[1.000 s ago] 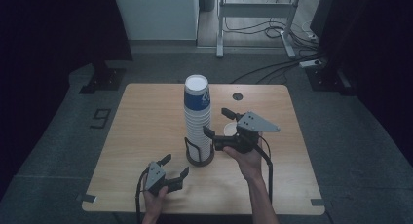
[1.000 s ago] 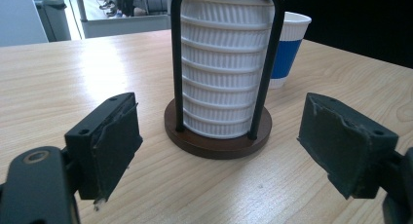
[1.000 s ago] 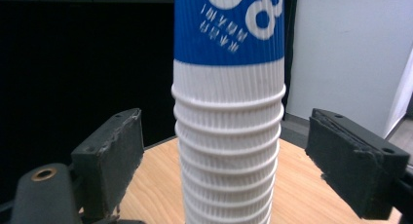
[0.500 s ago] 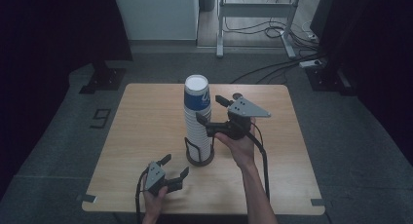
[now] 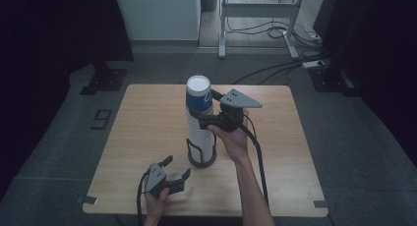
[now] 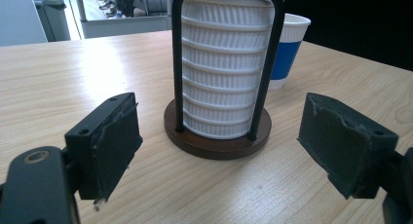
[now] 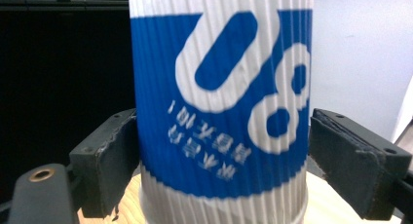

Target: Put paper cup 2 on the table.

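- A tall stack of ribbed white paper cups (image 5: 200, 132) stands upright in a wire-framed holder with a round dark wooden base (image 6: 217, 136), near the middle of the light wooden tabletop (image 5: 147, 118).
- The top cup (image 5: 199, 94), upside down and banded in blue with white markings, caps the stack; in the right gripper view its print reads inverted.
- Your right tongs (image 5: 206, 108) sit raised at the height of that blue cup, one jaw on each side of it. In the right gripper view, the left pad (image 7: 114, 160) lies against the cup's wall, while the right pad (image 7: 350, 158) stands just beside it; whether it touches, you cannot tell from these frames. The tongs are spread around the cup, not clamped on it.
- Your right hand (image 5: 232, 140) holds its gripper just right of the stack, the grey three-cornered plate (image 5: 240, 98) on top and the cable (image 5: 259, 157) trailing back along your forearm.
- Your left tongs (image 5: 176, 168) rest low near the tabletop's front edge, jaws spread wide and empty, aimed at the holder's base but apart from it.
- In the left gripper view, a second blue-banded cup (image 6: 288, 46) stands upright on the tabletop behind the holder.
- Beyond the tabletop, grey floor (image 5: 344, 118), a metal frame (image 5: 255, 10) and loose cables lie in the dim background.
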Motion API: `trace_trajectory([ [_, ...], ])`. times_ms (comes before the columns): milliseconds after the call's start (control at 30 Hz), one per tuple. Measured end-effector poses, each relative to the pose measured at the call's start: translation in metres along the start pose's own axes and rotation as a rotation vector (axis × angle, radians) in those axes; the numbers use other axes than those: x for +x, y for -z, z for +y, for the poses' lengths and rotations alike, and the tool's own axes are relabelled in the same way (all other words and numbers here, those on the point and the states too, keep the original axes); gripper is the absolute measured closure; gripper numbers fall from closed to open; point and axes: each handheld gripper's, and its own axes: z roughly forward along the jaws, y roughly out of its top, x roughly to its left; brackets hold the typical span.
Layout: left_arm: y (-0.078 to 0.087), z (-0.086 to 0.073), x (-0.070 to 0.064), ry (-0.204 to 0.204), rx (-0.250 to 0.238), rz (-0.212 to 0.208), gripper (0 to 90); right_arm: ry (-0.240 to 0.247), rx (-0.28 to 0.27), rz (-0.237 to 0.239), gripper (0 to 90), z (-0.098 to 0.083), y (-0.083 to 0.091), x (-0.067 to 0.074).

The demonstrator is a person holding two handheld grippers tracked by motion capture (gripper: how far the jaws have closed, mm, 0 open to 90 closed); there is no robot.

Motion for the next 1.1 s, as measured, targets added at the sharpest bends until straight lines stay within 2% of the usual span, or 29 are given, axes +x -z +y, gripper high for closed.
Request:
trace_trajectory([
  [233,0.0,0.0,0.0,-0.001,-0.005,0.001,14.8,0.006,-0.003,0.003,12.7,0.006,-0.008,-0.001],
  [500,0.0,0.0,0.001,0.0,-0.009,0.0,14.8,0.009,0.013,-0.002,15.4,0.003,-0.017,0.0],
  [633,0.0,0.0,0.0,-0.003,-0.009,0.0,14.9,0.023,0.007,-0.006,17.8,0.004,-0.018,0.001],
  [1100,0.001,0.0,0.0,-0.005,-0.011,0.003,14.9,0.032,0.016,-0.006,18.2,0.005,-0.017,0.002],
])
